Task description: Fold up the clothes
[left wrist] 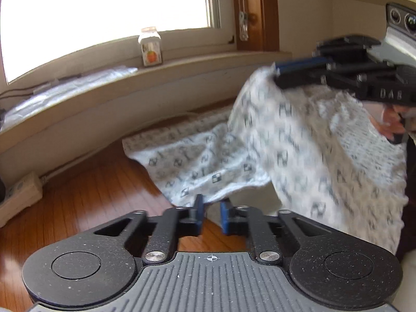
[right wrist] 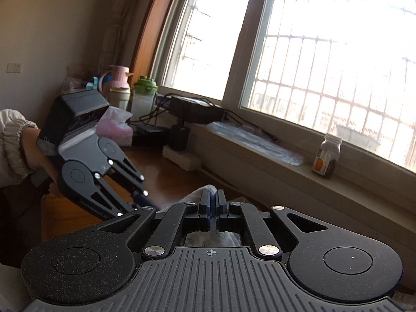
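Two tools: right gripper (right wrist: 212,200) pinches the blurred cloth (left wrist: 299,135), left gripper (left wrist: 212,205) slightly parted at its hem.

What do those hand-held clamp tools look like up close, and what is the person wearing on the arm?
Each gripper, left and right, is a matt black, speckled plastic body with two round discs, a grey ribbed centre plate bearing a small crosshair mark, silver rivets, slotted linkage arms and blue-padded fingers. White lettering runs along a side of the left one. The cream sleeve has a gathered elastic cuff.
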`<act>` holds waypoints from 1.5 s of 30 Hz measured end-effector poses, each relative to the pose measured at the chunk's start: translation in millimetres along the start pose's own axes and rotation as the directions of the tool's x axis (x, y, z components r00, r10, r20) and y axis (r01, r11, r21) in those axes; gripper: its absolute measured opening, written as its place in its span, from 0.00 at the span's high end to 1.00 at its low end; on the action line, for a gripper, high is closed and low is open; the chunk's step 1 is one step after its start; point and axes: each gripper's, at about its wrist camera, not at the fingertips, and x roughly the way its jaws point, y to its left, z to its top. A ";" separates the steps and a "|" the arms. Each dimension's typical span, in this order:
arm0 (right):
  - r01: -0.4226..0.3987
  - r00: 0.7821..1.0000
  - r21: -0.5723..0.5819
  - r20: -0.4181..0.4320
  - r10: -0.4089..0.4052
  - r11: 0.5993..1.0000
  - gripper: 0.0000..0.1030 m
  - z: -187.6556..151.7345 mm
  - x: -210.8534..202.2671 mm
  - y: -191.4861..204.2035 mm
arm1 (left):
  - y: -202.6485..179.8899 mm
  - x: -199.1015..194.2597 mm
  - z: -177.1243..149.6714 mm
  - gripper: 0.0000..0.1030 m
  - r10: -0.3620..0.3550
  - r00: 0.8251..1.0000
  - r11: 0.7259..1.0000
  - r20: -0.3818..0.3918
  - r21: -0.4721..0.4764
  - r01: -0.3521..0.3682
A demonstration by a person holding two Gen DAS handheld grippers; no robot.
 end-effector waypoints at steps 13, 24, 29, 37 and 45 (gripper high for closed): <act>0.023 0.961 0.019 -0.278 -0.017 1.000 0.81 -34.6 30.7 -11.6 | 24.8 -13.9 17.0 0.48 -0.013 0.998 0.990 0.069 -0.136 0.023; 0.249 0.932 0.058 -0.287 -0.223 0.967 0.64 -59.7 -52.6 -64.0 | -2.8 43.6 19.9 0.51 -0.064 0.997 0.991 -0.033 -0.120 0.059; 0.399 0.875 0.141 -0.356 -0.329 0.906 0.64 -97.8 -80.0 -116.5 | -7.7 40.9 14.0 0.56 0.028 0.995 0.999 -0.093 -0.030 -0.031; 0.548 0.788 0.200 -0.448 -0.422 0.812 0.62 -141.9 -129.6 -157.2 | 19.3 22.5 1.3 0.57 0.065 0.995 0.991 -0.081 -0.110 -0.073; 0.552 0.801 0.365 -0.484 -0.354 0.750 0.57 -165.8 -152.2 -175.9 | 5.0 48.1 79.7 0.22 -0.040 0.992 0.964 0.122 -0.257 0.071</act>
